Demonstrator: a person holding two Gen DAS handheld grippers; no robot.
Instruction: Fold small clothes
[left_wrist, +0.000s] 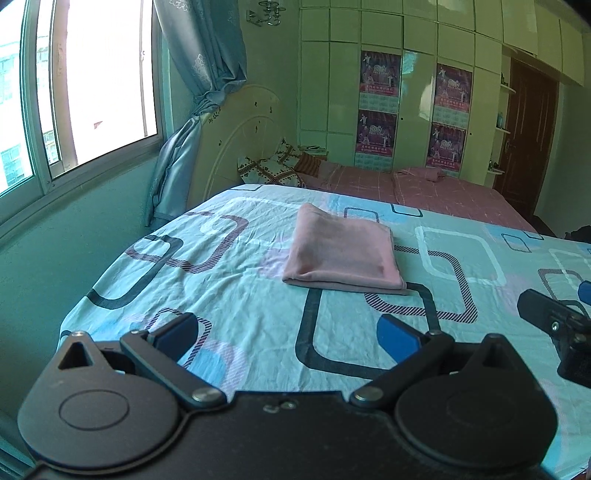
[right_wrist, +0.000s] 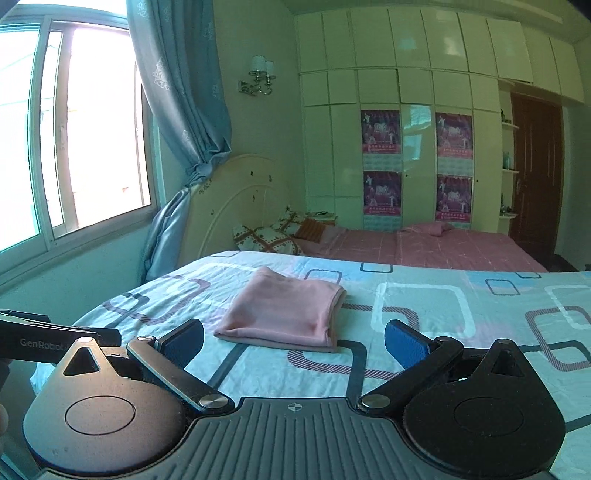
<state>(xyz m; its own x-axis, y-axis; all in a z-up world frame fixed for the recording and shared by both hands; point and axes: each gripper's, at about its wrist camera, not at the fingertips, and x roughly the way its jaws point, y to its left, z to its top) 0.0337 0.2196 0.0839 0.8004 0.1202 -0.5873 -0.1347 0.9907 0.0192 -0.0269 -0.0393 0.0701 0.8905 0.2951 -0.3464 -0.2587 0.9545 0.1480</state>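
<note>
The pink garment (left_wrist: 343, 251) lies already folded into a flat rectangle on the patterned bedsheet (left_wrist: 229, 295), toward the middle of the bed, well in from its near edge. Both grippers hang back over that near edge, spread wide and holding nothing — the left gripper (left_wrist: 288, 332) with the cloth ahead and slightly right, the right gripper (right_wrist: 293, 339) seemingly nearer, cloth ahead and slightly left. The garment's long axis seems to run away toward the pink bedding (right_wrist: 424, 247), its layered edges facing right.
</note>
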